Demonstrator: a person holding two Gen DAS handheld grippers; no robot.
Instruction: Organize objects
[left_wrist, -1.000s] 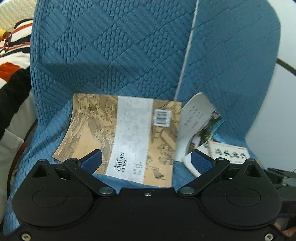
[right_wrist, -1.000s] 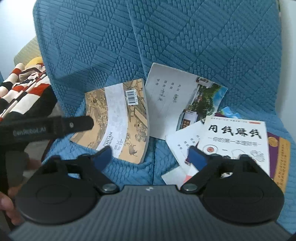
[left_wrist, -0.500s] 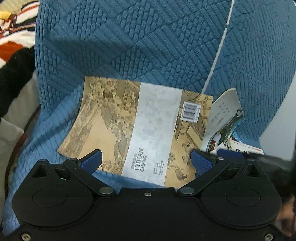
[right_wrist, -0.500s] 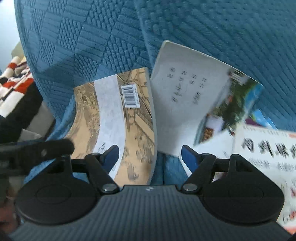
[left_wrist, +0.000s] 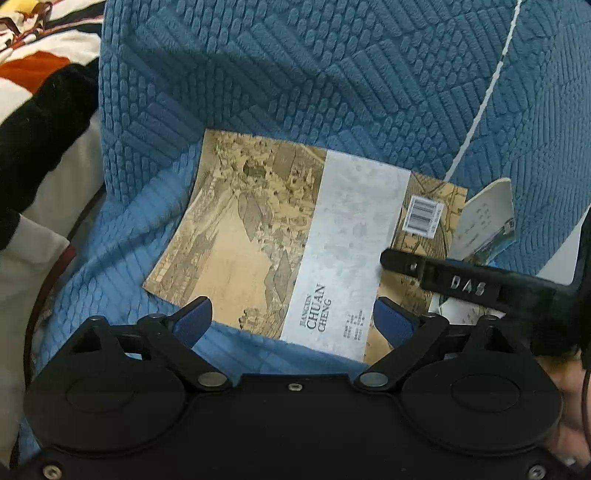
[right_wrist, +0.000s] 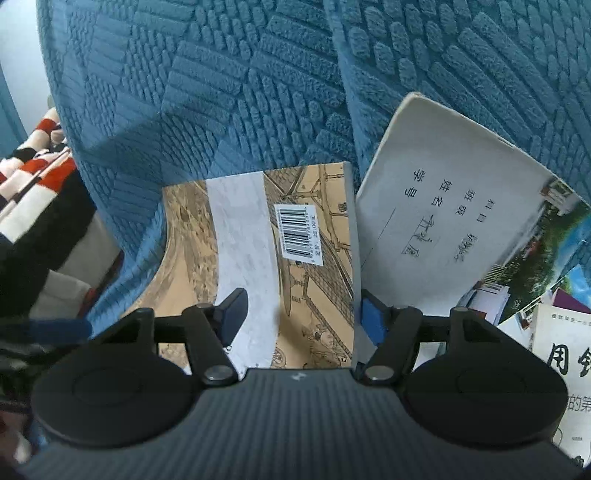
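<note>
Both grippers have closed in on the tan book at the blue seat's front edge, jaws narrowing. Right gripper straddles its spine-side edge, nearer; left gripper gapes, empty.

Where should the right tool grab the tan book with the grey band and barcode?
Take the tan paperback book by its right long edge, coming in low from the near end. That edge stands free, with a gap before the white exercise book. The right tool, its jaws just closing, already straddles it.
</note>
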